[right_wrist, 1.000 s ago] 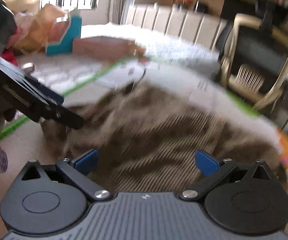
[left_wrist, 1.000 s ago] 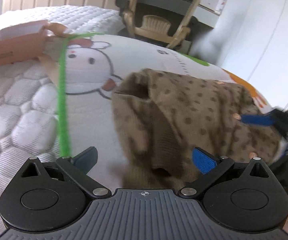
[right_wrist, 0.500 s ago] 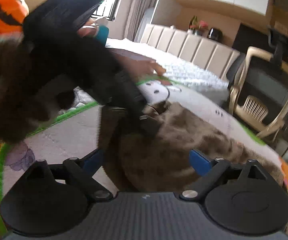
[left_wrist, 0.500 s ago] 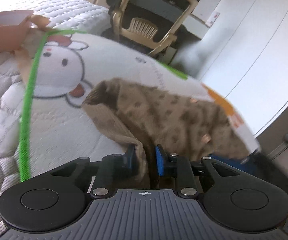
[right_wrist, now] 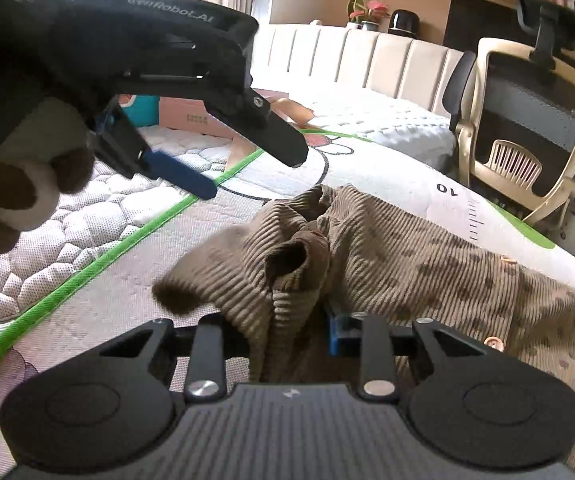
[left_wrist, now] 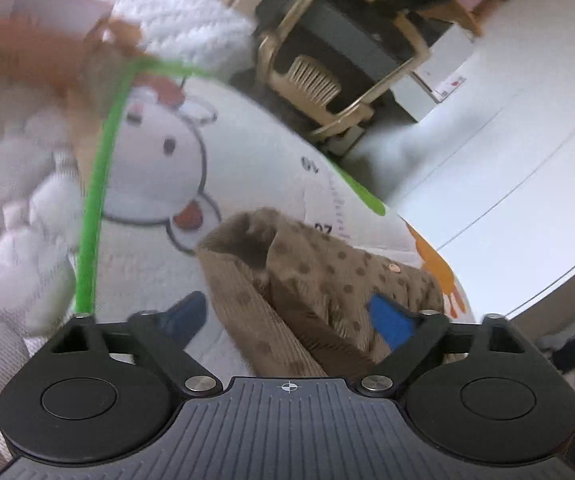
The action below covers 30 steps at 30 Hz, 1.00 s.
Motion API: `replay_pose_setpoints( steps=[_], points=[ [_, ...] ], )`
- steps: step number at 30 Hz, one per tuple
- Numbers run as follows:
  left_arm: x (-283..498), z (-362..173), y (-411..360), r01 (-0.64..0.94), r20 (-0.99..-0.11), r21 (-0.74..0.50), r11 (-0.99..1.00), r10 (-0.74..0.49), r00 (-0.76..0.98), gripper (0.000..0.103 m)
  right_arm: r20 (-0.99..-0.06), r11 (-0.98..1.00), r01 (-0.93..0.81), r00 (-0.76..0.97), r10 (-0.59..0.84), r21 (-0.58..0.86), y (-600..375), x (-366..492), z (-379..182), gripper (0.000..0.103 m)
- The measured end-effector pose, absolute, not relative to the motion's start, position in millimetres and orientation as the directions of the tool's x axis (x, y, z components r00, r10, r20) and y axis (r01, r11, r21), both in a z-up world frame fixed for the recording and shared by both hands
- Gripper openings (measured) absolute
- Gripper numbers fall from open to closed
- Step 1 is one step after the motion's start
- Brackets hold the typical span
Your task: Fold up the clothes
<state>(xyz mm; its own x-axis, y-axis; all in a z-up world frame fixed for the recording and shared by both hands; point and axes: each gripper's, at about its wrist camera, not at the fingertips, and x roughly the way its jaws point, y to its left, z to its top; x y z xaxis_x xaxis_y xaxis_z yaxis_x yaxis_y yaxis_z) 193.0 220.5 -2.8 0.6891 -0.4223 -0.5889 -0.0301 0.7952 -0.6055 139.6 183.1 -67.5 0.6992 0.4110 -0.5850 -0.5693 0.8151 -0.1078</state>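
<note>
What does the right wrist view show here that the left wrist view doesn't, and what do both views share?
Right wrist only: the right gripper, jaws closed on a bunched fold of the brown corduroy garment, having just been closing; the left gripper seen from outside, raised above the mat; potted plants on a ledge.

Left wrist only: the left gripper's own jaws spread wide, having just been opening, the garment's edge between them, unpinched; the white wall.

Both: the garment, the cartoon mat with green trim, the beige chair.

Both wrist cameras look down along their fingers, close over the garment (left_wrist: 327, 280) on the mat (right_wrist: 387, 176), which both views share.
</note>
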Motion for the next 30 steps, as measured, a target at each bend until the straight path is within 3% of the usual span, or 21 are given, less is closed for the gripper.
replay_pose_setpoints(
  steps=[5, 6, 7, 9, 11, 13, 16, 20, 23, 25, 26, 27, 30],
  points=[
    [219.6, -26.2, 205.5, -0.068, -0.63, -0.61, 0.79, -0.431, 0.646, 0.093, -0.567, 0.813, -0.567, 0.716, 0.408, -0.131, 181.1, 138.5, -70.9, 0.029],
    [225.4, -30.2, 200.8, -0.086, -0.648, -0.593, 0.801, -0.41, 0.642, 0.089, -0.56, 0.812, -0.567, 0.721, 0.408, -0.139, 180.9, 136.9, -71.2, 0.028],
    [230.2, -33.6, 196.2, -0.103, -0.663, -0.578, 0.81, -0.392, 0.637, 0.083, -0.552, 0.814, -0.565, 0.726, 0.41, -0.138, 180.2, 136.2, -70.5, 0.025],
    [237.2, -35.4, 187.7, -0.114, -0.679, -0.563, 0.818, -0.38, 0.628, 0.045, -0.531, 0.821, -0.558, 0.736, 0.42, -0.123, 174.5, 134.5, -66.4, 0.016],
    [240.6, -21.4, 174.2, -0.061, -0.661, -0.569, 0.82, -0.413, 0.627, 0.034, -0.5, 0.829, -0.549, 0.75, 0.434, -0.104, 162.9, 131.0, -58.1, 0.014],
    [243.4, 4.6, 149.8, 0.05, -0.626, -0.543, 0.838, -0.444, 0.641, 0.034, -0.447, 0.84, -0.53, 0.784, 0.432, -0.118, 146.5, 122.4, -46.1, 0.014],
    [256.7, 37.2, 98.2, 0.194, -0.575, -0.536, 0.822, -0.523, 0.629, 0.035, -0.355, 0.888, -0.441, 0.857, 0.373, -0.13, 101.0, 107.4, -23.3, 0.013],
    [280.6, 64.1, 4.5, 0.381, -0.546, -0.479, 0.791, -0.608, 0.576, 0.036, -0.316, 0.971, -0.233, 0.927, 0.202, -0.063, 18.5, 102.3, -10.9, 0.013],
    [294.5, 71.7, -43.6, 0.441, -0.532, -0.505, 0.742, -0.67, 0.519, 0.049, -0.364, 0.996, -0.091, 0.927, 0.091, 0.019, -39.3, 109.4, -15.1, 0.013],
    [291.7, 81.2, -49.9, 0.472, -0.495, -0.508, 0.721, -0.692, 0.525, 0.069, -0.464, 0.996, -0.023, 0.884, 0.06, 0.085, -73.0, 125.1, -32.9, 0.014],
    [289.4, 85.6, -50.8, 0.483, -0.48, -0.501, 0.718, -0.695, 0.535, 0.085, -0.51, 0.995, 0.001, 0.859, 0.051, 0.101, -85.2, 132.7, -43.8, 0.014],
    [284.9, 88.1, -44.8, 0.479, -0.478, -0.471, 0.741, -0.671, 0.567, 0.093, -0.542, 0.994, 0.019, 0.839, 0.044, 0.111, -93.4, 138.4, -53.0, 0.017],
    [276.1, 77.1, -24.1, 0.405, -0.534, -0.387, 0.828, -0.56, 0.633, 0.093, -0.573, 0.991, 0.049, 0.819, 0.031, 0.125, -105.9, 146.0, -67.9, 0.034]
  ],
)
